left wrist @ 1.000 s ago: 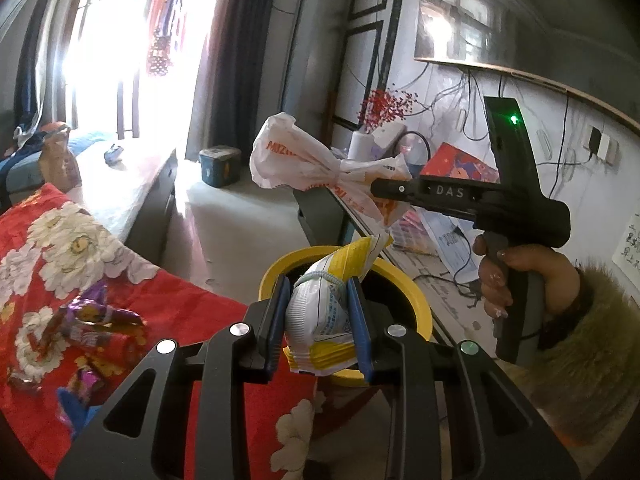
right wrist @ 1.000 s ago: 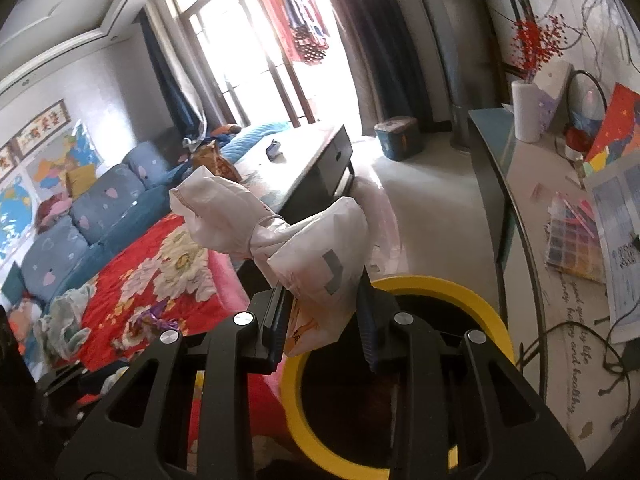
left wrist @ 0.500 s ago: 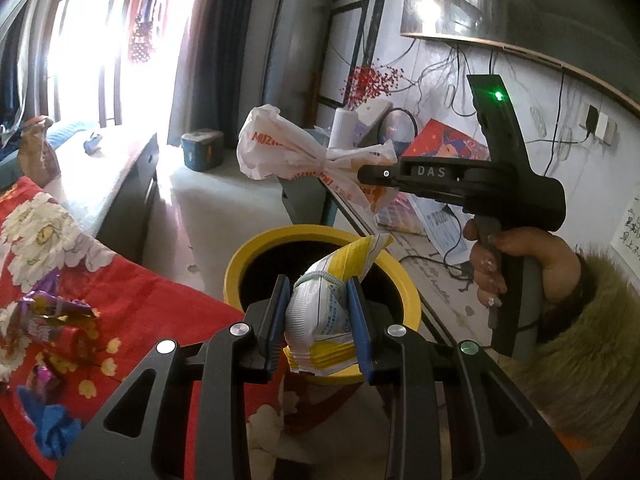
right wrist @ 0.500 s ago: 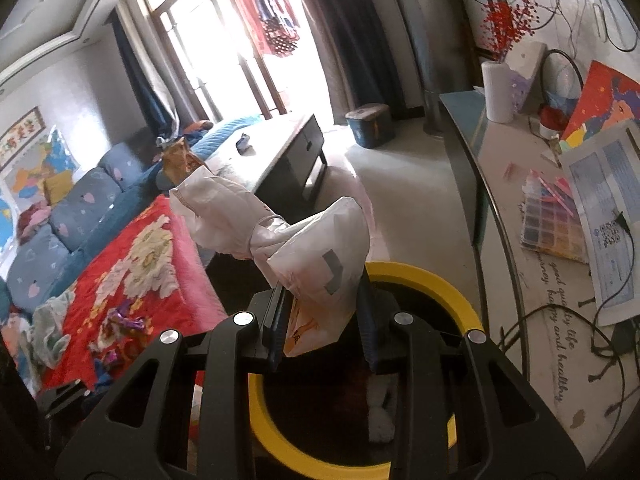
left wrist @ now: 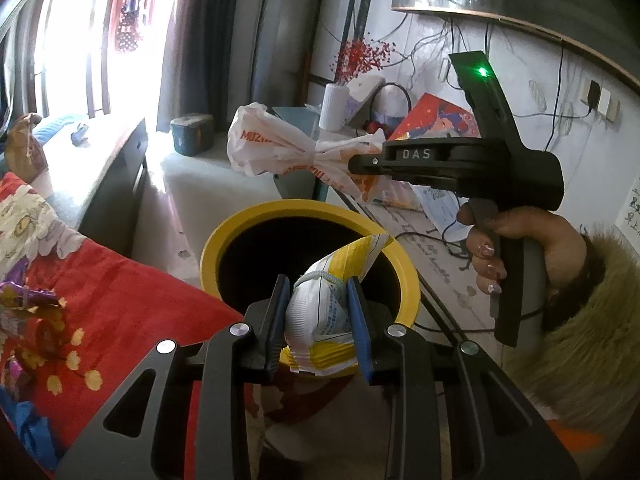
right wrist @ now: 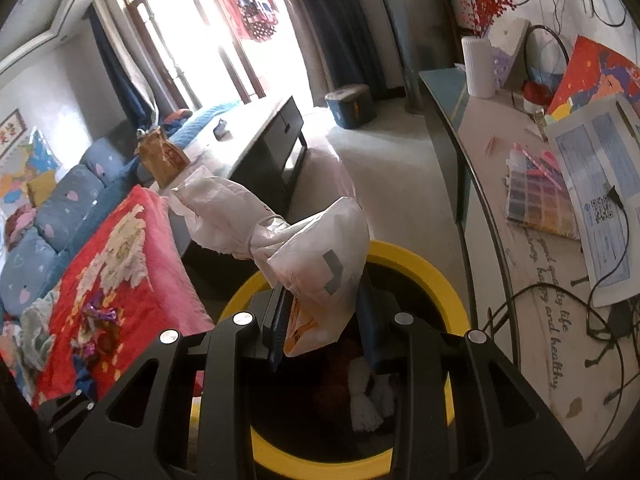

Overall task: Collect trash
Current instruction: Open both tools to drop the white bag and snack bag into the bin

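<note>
I hold my left gripper (left wrist: 320,312) clamped on a crumpled yellow-and-white snack packet (left wrist: 320,316) and my right gripper (right wrist: 322,320) clamped on a knotted white plastic bag (right wrist: 312,256), both above the round yellow-rimmed black bin (right wrist: 416,264), likely for dropping in.

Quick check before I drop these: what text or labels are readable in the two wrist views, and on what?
"DAS": on the right gripper body.
"MUZH…", orange, cut off by a fold: on the white plastic bag it holds.
"good … life and healthy", script, partly covered: on the desk top.
Snack packet print, paper sheet and QR code: too small to read.

Two gripper-mounted fisheyes angled downward, close above the shared yellow bin (left wrist: 308,208) (right wrist: 412,256)
</note>
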